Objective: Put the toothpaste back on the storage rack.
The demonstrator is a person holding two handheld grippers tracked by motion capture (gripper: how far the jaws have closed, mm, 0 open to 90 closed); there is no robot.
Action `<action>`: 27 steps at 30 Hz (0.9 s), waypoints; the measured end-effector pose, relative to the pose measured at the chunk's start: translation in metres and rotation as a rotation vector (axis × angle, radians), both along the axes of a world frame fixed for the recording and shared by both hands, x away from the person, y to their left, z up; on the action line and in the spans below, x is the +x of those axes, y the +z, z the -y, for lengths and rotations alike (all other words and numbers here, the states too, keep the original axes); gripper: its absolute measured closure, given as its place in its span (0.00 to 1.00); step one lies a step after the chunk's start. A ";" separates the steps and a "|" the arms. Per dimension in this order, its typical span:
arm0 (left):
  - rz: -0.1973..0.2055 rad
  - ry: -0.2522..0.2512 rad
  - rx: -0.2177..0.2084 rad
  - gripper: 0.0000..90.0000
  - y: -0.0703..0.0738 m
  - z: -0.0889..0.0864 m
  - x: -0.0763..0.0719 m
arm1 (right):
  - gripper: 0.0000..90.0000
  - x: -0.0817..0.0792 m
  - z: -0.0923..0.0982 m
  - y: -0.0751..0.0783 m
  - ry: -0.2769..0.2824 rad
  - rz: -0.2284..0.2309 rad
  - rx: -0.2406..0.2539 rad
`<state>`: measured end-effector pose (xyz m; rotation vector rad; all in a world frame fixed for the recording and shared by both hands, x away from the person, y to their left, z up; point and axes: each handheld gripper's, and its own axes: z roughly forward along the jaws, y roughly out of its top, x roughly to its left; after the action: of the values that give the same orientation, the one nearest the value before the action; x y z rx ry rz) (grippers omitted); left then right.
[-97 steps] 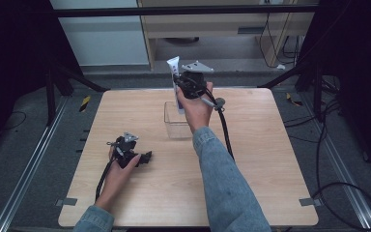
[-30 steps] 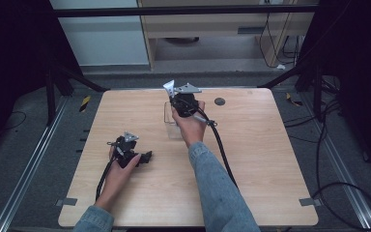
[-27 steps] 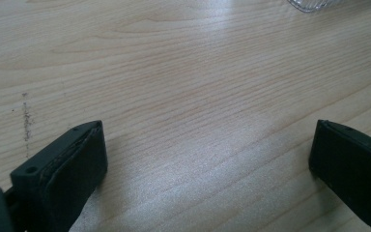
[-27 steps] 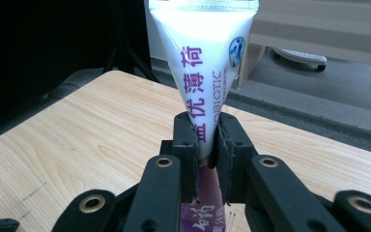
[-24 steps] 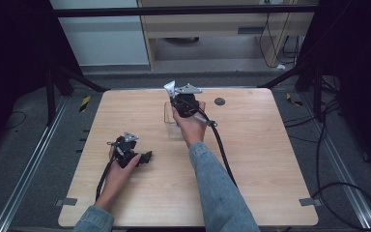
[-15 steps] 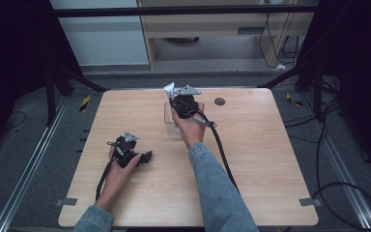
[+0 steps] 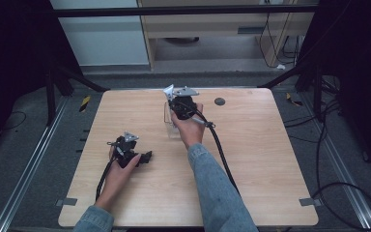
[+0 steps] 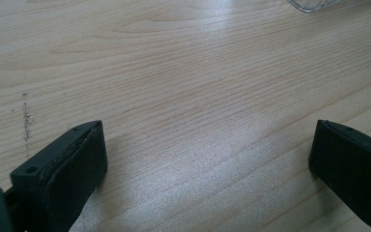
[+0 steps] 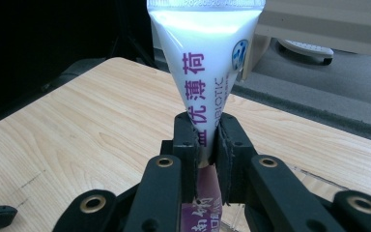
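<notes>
My right gripper (image 7: 180, 100) is shut on a white toothpaste tube (image 9: 204, 63) with purple lettering, and the jaws pinch it near its narrow lower part. The tube's flat sealed end (image 7: 168, 90) points up and away from the person. The gripper hangs over a clear plastic box (image 7: 169, 120) on the far middle of the wooden table (image 7: 270, 159). Resting on the table at the near left, my left gripper (image 7: 144, 157) is open. Bare wood lies between its jaws (image 8: 207, 150), and a corner of the clear box (image 8: 319, 5) lies beyond them.
A small black round disc (image 7: 219, 101) lies on the table to the right of the right gripper. That gripper's cable (image 7: 222, 154) trails across the table towards the person. Yellow-and-black pieces lie on the floor at both sides (image 7: 84, 103) (image 7: 293, 100).
Since the earliest frame the right gripper has come back towards the person and a little left with the tube, ending over the clear box. The left gripper has stayed put.
</notes>
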<state>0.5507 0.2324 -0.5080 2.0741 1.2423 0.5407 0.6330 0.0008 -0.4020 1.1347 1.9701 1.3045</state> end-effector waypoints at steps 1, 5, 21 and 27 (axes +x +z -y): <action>0.000 0.000 0.000 0.00 0.000 0.000 0.000 | 0.89 0.000 0.000 0.000 0.002 0.001 -0.002; 0.001 0.001 -0.002 0.00 0.000 0.000 0.000 | 0.89 0.000 -0.001 0.000 0.004 -0.008 -0.013; 0.001 0.001 -0.001 0.00 0.000 0.000 0.000 | 0.89 -0.001 0.000 -0.001 0.006 -0.033 -0.062; 0.001 0.001 -0.003 0.00 0.000 0.000 0.000 | 0.89 0.000 -0.001 0.000 0.007 -0.045 -0.064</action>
<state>0.5507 0.2323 -0.5081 2.0708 1.2433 0.5403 0.6334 0.0022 -0.4025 1.1363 2.0348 1.2208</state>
